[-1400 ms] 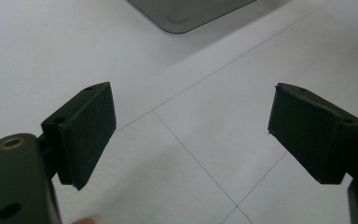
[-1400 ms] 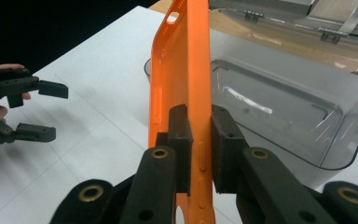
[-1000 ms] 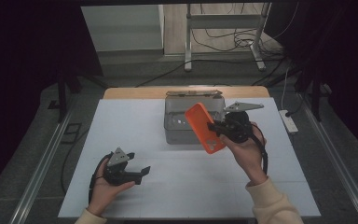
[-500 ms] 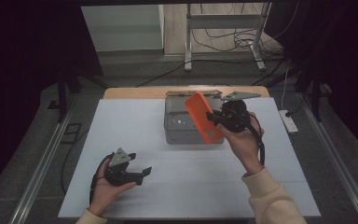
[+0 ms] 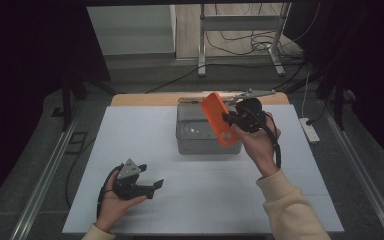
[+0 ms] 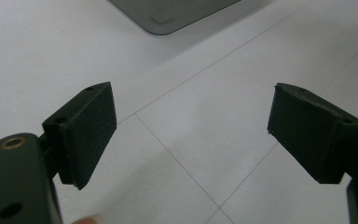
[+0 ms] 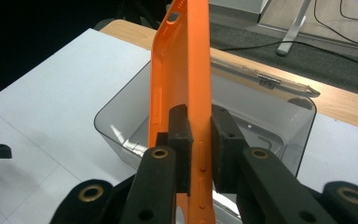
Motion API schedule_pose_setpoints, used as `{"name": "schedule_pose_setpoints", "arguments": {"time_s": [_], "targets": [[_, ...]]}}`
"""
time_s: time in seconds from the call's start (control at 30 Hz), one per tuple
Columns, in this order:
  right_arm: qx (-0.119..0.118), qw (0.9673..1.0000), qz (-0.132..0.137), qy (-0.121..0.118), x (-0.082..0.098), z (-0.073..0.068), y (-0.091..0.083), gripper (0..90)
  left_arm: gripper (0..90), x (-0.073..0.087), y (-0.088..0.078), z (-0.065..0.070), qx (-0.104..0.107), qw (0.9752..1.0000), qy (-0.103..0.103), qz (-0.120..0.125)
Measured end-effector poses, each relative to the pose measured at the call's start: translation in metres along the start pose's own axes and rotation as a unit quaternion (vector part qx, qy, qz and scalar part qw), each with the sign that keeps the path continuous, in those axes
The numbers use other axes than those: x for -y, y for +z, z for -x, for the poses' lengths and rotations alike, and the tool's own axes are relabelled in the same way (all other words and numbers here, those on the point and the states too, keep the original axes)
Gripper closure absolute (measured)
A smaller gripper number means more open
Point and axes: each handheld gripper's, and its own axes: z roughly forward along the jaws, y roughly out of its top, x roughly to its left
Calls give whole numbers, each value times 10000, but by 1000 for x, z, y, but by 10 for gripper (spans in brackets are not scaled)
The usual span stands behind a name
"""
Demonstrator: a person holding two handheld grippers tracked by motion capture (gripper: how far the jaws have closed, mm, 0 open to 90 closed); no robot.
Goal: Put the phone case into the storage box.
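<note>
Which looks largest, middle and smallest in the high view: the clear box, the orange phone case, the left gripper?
1. clear box, clearly the largest.
2 and 3. orange phone case and left gripper: they look about alike, and the case is held up nearer the camera, so no ranking between them.

phone case (image 7: 186,70): smooth matt orange plastic
box (image 7: 279,112): glossy clear grey plastic
table (image 5: 130,130): matt white
</note>
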Motion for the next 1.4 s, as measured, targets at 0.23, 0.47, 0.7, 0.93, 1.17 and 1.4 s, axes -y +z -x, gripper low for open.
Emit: {"name": "schedule_pose_setpoints", "arguments": {"time_s": [0.23,0.47,0.7,0.93,1.17,1.4], "targets": [[111,9999,3,85,-5,4,5,798,155,0,1,1,21,10000,4,-14],[266,9996,-11,57,-11,6,9,798,156,0,0,1,25,10000,25,-7],[408,9991,-64,-7,-16,7,12,798,157,0,0,1,40,10000,25,-4],[506,9987,-93,44,-17,11,16,798,157,0,0,1,45,10000,37,-21],[605,9980,-154,44,-19,14,21,798,154,0,0,1,26,10000,17,-17],[707,9972,-225,32,-23,14,26,798,154,0,0,1,33,10000,19,-21]]}}
